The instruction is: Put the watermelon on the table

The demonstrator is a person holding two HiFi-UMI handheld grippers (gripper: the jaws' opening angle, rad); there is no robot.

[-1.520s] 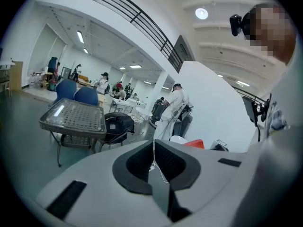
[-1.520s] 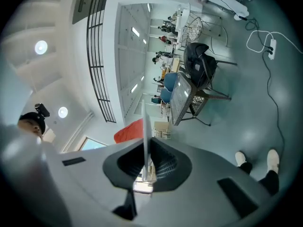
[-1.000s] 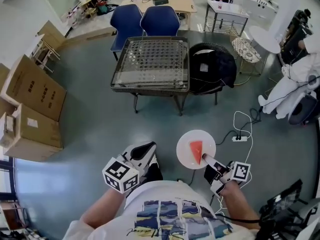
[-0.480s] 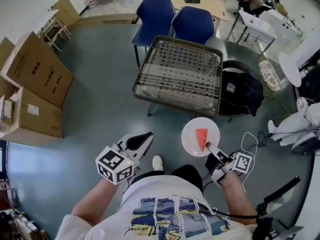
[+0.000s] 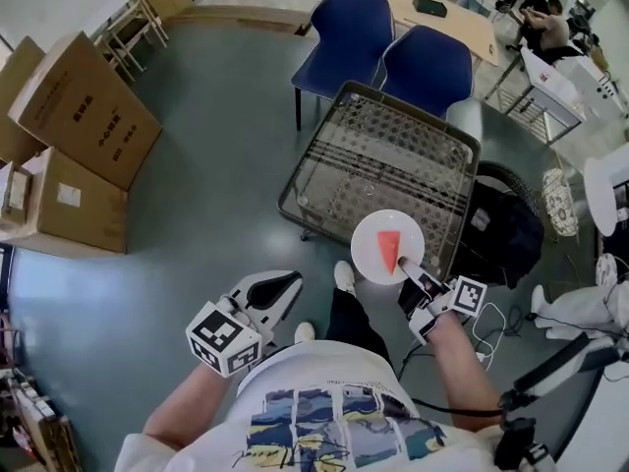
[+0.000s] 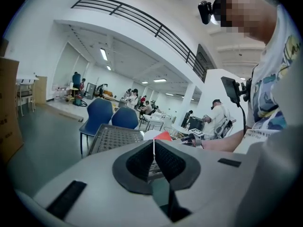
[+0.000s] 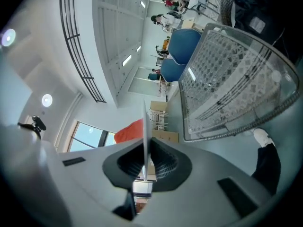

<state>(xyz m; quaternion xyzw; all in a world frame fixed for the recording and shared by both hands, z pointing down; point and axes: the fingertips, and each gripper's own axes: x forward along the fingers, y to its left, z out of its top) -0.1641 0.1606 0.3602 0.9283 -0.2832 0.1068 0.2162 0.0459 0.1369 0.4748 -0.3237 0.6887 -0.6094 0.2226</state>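
Right tongs (image 5: pixel 406 270) are clamped on the rim of the white plate (image 5: pixel 366 236); the plate carries the watermelon slice (image 5: pixel 389 251) and appears over the near edge of the glass table (image 5: pixel 373 146); left tongs (image 5: pixel 283 285) are closed on nothing. Step in hand: carrying (plate judged not yet set down); the next move calls for lowering the plate level onto the table, then releasing the rim.

Watermelon (image 5: pixel 390 251): red triangular slice, lying flat on a round white plate (image 5: pixel 366 245), held over the near edge of the glass-topped counter (image 5: pixel 378 155).
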